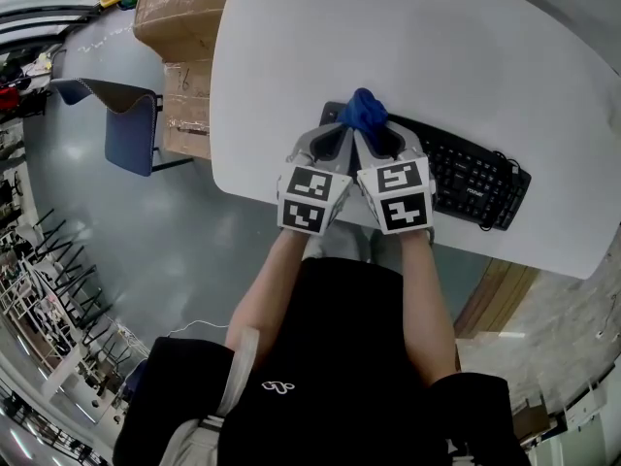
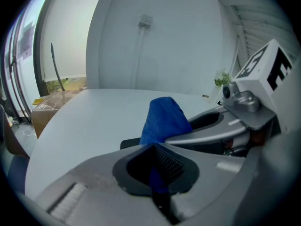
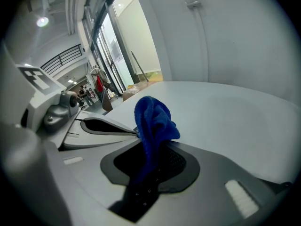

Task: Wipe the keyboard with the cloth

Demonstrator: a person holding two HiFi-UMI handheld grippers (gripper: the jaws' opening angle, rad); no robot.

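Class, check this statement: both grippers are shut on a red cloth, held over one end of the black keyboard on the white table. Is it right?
Not quite: the cloth is blue, not red, as the right gripper view shows plainly. The rest stands: the left gripper and the right gripper are both shut on it, over one end of the black keyboard on the white table.

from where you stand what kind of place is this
Probably an indoor office or lab workspace: a large white table with a black keyboard on it, and a blue chair and taped cardboard boxes beside it on a smooth grey floor.
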